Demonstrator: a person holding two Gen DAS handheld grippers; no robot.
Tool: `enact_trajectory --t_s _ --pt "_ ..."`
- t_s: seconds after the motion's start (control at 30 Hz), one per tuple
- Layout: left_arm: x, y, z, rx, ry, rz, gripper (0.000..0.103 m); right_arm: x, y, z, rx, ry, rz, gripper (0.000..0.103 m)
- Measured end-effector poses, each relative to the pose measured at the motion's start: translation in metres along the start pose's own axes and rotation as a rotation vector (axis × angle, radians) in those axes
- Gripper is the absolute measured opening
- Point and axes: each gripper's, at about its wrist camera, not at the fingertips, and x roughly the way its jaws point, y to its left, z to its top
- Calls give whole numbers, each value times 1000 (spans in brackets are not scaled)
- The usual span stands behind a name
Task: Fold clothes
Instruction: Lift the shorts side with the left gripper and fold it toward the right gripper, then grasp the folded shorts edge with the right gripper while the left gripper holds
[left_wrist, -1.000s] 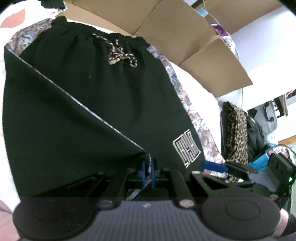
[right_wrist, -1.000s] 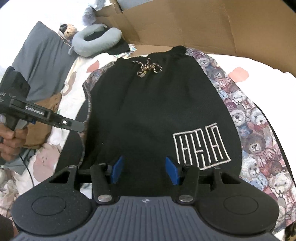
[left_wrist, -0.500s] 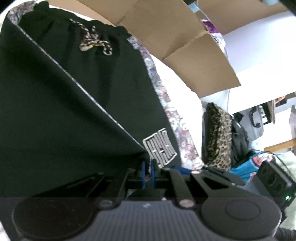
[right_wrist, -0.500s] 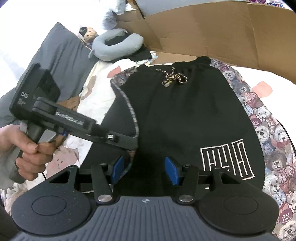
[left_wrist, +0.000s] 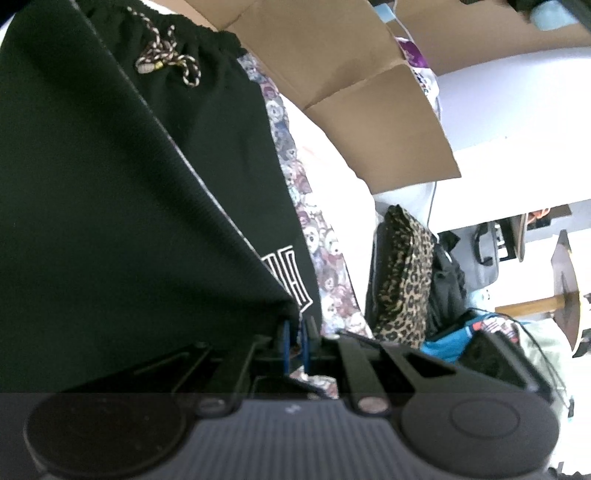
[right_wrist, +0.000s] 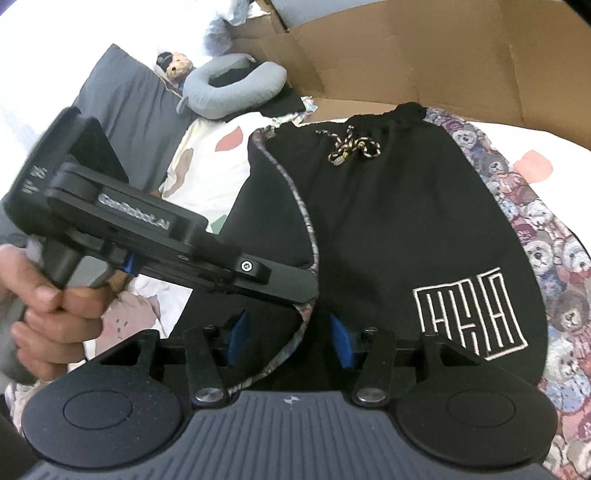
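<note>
Nearest the right wrist camera, the right gripper (right_wrist: 288, 338) fingers were closing around the black shorts' (right_wrist: 388, 229) folded hem, not yet pressing. Beyond, the left gripper (right_wrist: 308, 286) stayed pinched shut on that hem; shorts lay on the bear-print fabric (right_wrist: 554, 266) on the bed.

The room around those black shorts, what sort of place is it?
Probably a bedroom: the black shorts lie on what looks like a bed, with a grey pillow, a neck pillow and a small teddy bear beyond them.
</note>
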Motion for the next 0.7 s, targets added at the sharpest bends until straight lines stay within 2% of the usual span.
enact_trajectory --t_s 0.07,0.13,0.23,0.27,0.4,0.47,0.7 --pt "0 0 0 -11 -2 -13 7 6 -2 0 8 -3 -18 44" --pt "1 0 0 -19 -1 -28 7 11 -5 0 22 -6 -27 36" --pt "2 -3 0 -13 4 -44 8 14 -7 0 32 -18 -28 9" --pt "0 -4 1 -5 3 -44 8 14 -7 -1 33 -20 -23 4" --pt "-14 -11 6 41 -31 -47 16 11 -14 -2 51 -25 -35 1" --pt "-22 -11 9 58 -59 -28 26 7 -18 -2 65 -31 -45 1" --pt "-37 23 15 -10 -113 68 28 -13 -34 1 110 -57 -61 1"
